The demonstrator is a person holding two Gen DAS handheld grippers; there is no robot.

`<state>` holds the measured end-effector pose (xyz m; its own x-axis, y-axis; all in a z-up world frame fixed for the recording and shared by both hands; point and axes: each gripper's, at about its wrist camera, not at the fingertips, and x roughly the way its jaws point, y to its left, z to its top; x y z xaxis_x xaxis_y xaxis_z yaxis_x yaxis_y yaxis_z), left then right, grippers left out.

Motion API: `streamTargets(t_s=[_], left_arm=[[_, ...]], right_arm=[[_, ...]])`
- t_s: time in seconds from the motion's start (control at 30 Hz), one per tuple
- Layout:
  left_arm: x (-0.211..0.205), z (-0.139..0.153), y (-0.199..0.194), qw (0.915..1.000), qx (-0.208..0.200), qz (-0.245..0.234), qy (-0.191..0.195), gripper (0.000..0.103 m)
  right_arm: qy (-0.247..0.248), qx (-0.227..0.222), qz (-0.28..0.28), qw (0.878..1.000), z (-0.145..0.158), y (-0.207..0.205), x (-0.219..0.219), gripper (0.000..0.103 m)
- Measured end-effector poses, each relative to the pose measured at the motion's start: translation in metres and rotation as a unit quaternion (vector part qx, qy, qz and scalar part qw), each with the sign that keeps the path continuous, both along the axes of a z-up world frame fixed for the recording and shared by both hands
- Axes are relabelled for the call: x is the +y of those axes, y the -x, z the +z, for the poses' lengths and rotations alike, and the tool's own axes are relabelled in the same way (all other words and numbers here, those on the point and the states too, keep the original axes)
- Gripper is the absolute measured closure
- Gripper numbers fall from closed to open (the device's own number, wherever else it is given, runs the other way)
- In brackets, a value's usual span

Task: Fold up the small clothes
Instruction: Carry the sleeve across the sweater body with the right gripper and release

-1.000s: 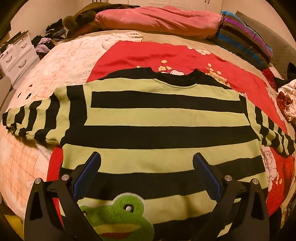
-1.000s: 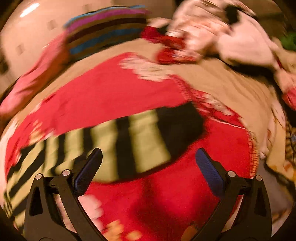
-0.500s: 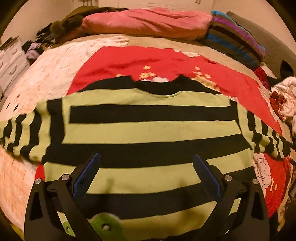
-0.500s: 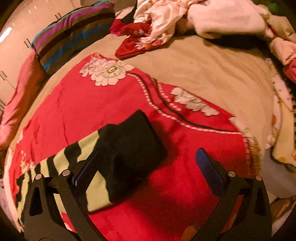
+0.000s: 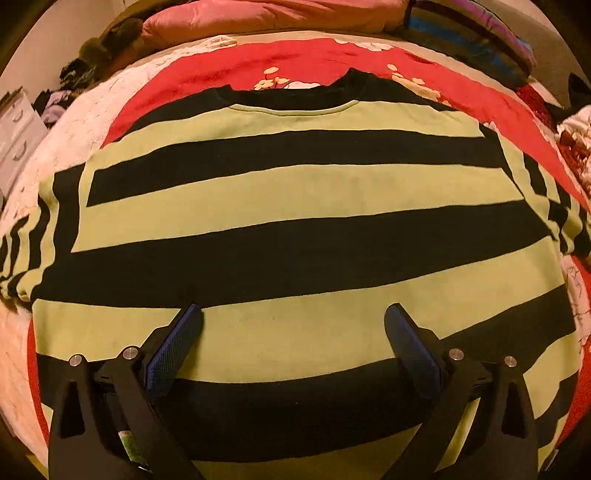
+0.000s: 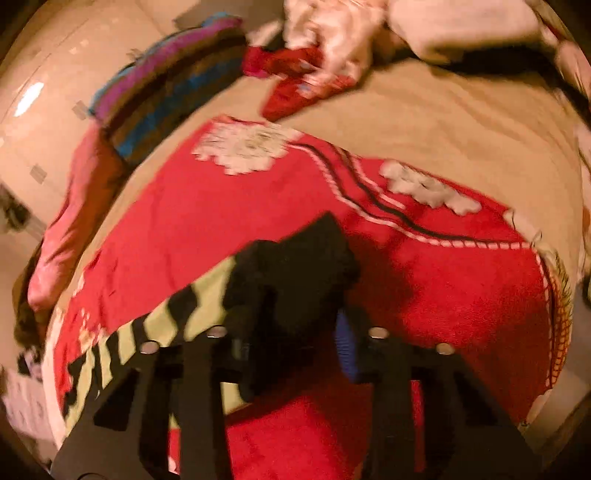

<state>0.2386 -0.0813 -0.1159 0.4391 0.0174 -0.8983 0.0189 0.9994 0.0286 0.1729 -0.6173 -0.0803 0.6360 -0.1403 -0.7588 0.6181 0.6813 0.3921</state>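
Note:
A green-and-black striped sweater [image 5: 295, 192] lies spread flat, neck away from me, on a red flowered blanket [image 5: 207, 74]. My left gripper [image 5: 293, 314] hangs open low over the sweater's lower stripes, with only flat cloth under its blue pads [image 5: 173, 347]. In the right wrist view, the sweater's striped sleeve [image 6: 166, 325] ends in a black cuff [image 6: 295, 266]. My right gripper [image 6: 295, 325] is closing on that cuff, which sits bunched between its jaws. Its left pad is hidden behind the cloth.
A pink pillow [image 5: 258, 18] and a striped cushion [image 5: 472, 37] line the head of the bed. A heap of loose clothes [image 6: 332, 44] lies on the beige sheet [image 6: 443, 129] beyond the sleeve. White drawers [image 5: 14, 129] stand at the left.
My left gripper has sunk closer over the sweater, and the frog patch has slid out of view below. My right gripper's jaws went from wide apart to closed in on the black cuff.

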Motion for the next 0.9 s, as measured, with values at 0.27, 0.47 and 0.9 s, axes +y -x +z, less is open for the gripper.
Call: streamTargets(t_s=[0.27, 0.47, 0.9], left_arm=[[0.010, 0.020, 0.007, 0.9991, -0.008, 0.008, 0.041, 0.004], [0.045, 0.053, 0.023, 0.9970, -0.046, 0.038, 0.050, 0.004], [0.121, 0.074, 0.036, 0.9882, -0.064, 0.103, 0.094, 0.004]], right_arm=[[0.054, -0.100, 0.146, 0.983, 0.080, -0.028, 0.097, 0.088], [0.033, -0.154, 0.312, 0.937, 0.121, -0.071, 0.236, 0.088], [-0.023, -0.136, 0.401, 0.906, 0.102, -0.069, 0.329, 0.021]])
